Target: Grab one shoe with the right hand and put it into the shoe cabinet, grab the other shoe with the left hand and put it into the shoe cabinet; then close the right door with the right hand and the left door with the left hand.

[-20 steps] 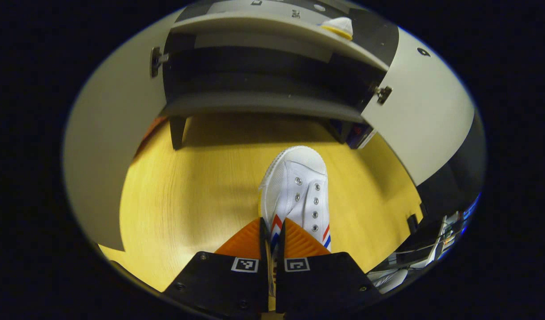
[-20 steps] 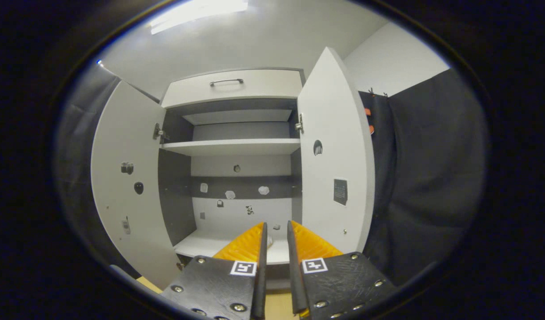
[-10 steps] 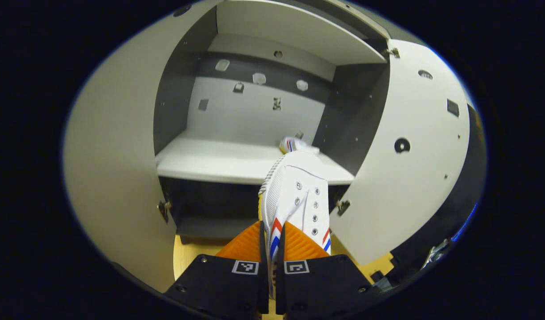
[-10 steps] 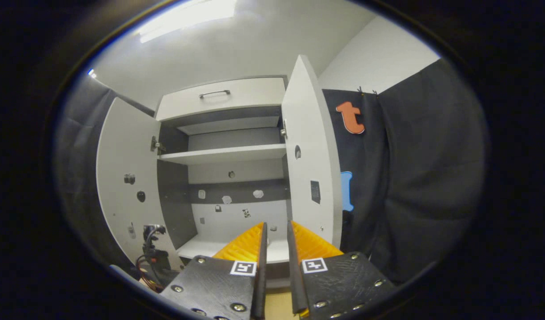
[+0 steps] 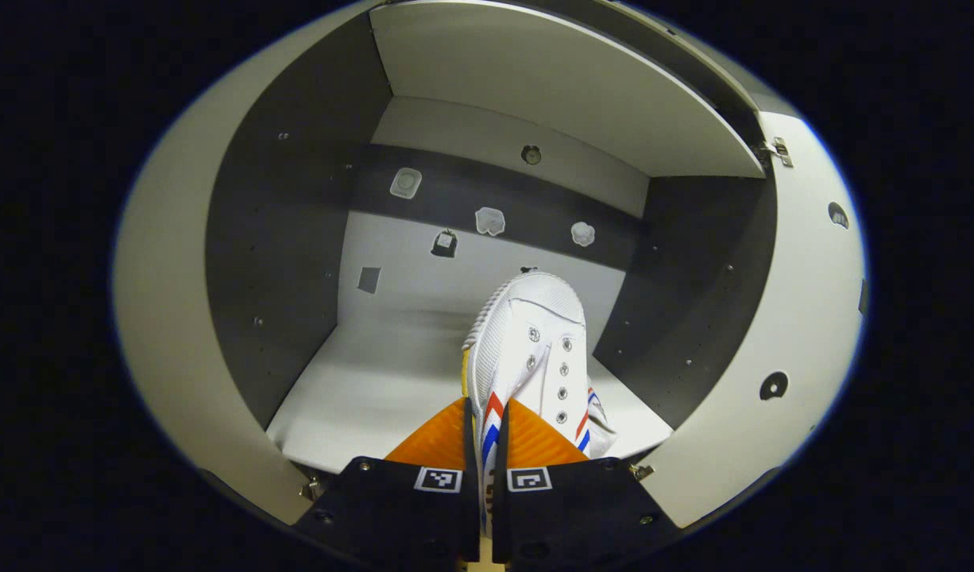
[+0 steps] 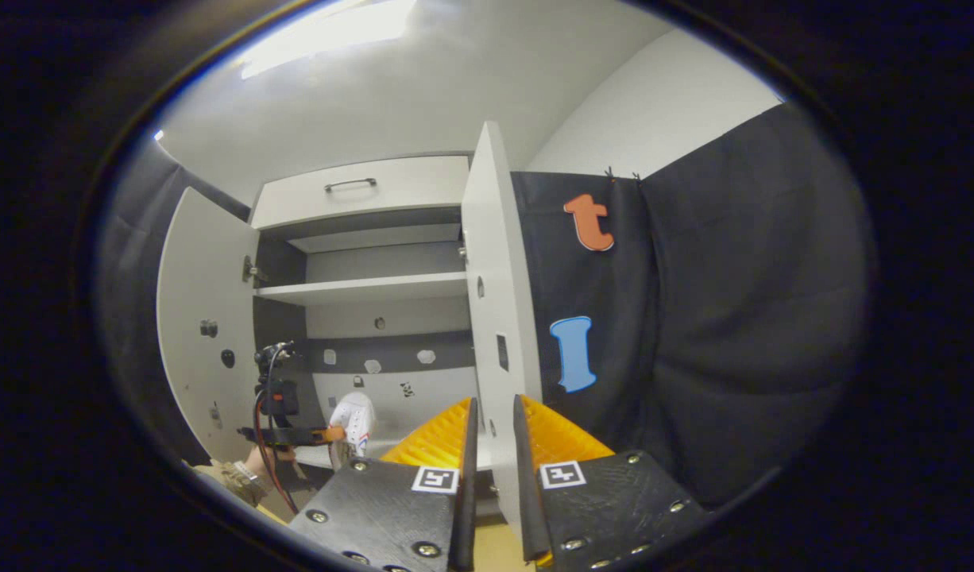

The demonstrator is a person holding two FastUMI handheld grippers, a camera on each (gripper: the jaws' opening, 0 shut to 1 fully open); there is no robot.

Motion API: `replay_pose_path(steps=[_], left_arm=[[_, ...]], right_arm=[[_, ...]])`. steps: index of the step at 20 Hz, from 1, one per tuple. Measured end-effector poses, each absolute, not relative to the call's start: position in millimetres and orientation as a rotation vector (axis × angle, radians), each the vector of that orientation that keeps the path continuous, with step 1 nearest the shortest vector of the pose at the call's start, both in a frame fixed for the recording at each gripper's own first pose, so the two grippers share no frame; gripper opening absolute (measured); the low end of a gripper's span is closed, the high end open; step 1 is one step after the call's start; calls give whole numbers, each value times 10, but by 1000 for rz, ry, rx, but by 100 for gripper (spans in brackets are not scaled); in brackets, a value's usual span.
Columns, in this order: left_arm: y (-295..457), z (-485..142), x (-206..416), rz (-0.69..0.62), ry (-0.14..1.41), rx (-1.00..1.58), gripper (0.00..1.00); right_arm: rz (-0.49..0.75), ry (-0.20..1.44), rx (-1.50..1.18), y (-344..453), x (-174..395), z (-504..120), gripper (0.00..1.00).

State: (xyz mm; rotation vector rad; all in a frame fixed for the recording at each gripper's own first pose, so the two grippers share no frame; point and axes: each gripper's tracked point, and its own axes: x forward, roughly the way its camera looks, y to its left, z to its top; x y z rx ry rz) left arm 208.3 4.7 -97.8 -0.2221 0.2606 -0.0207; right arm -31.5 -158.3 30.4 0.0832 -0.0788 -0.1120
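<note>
Two doors of the shoe cabinet (image 5: 296, 238) stood wide open. Left gripper (image 5: 487, 417) pinched a white shoe (image 5: 531, 342) by its heel end, toe aimed into the lower compartment, held above the bottom shelf (image 5: 376, 389). Second shoe (image 5: 602, 417) lay just behind it on the shelf, mostly hidden. Right gripper (image 6: 492, 421) held nothing, fingers w/ a narrow gap, near the right door (image 6: 491, 318) edge.

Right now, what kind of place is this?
Probably a recording booth set up like a home entryway. A white shoe cabinet stands open against black cloth walls, and the left tool holds a white canvas shoe with red and blue stripes over its bottom shelf.
</note>
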Motion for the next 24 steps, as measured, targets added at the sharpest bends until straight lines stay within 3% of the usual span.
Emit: replay_pose_path(steps=[8,14,19,20,23,24], left_arm=[[306,-1219,2768,55,332,-217,6],[388,-1545,2944,80,406,-170,4],[437,-1829,2998,94,487,-99,17],[457,-1863,2975,102,501,-89,19],[492,-1720,2949,98,453,-74,25],[528,-1656,2939,104,433,-48,32]], right_arm=[[-237,-34,85,-2046,-441,121,23],[-256,-17,94,-2190,-433,30,23],[-249,23,98,-2234,-380,-124,23],[-250,29,96,-2244,-367,-158,27],[-246,49,94,-2246,-365,-214,27],[-243,54,97,-2252,-358,-228,28]])
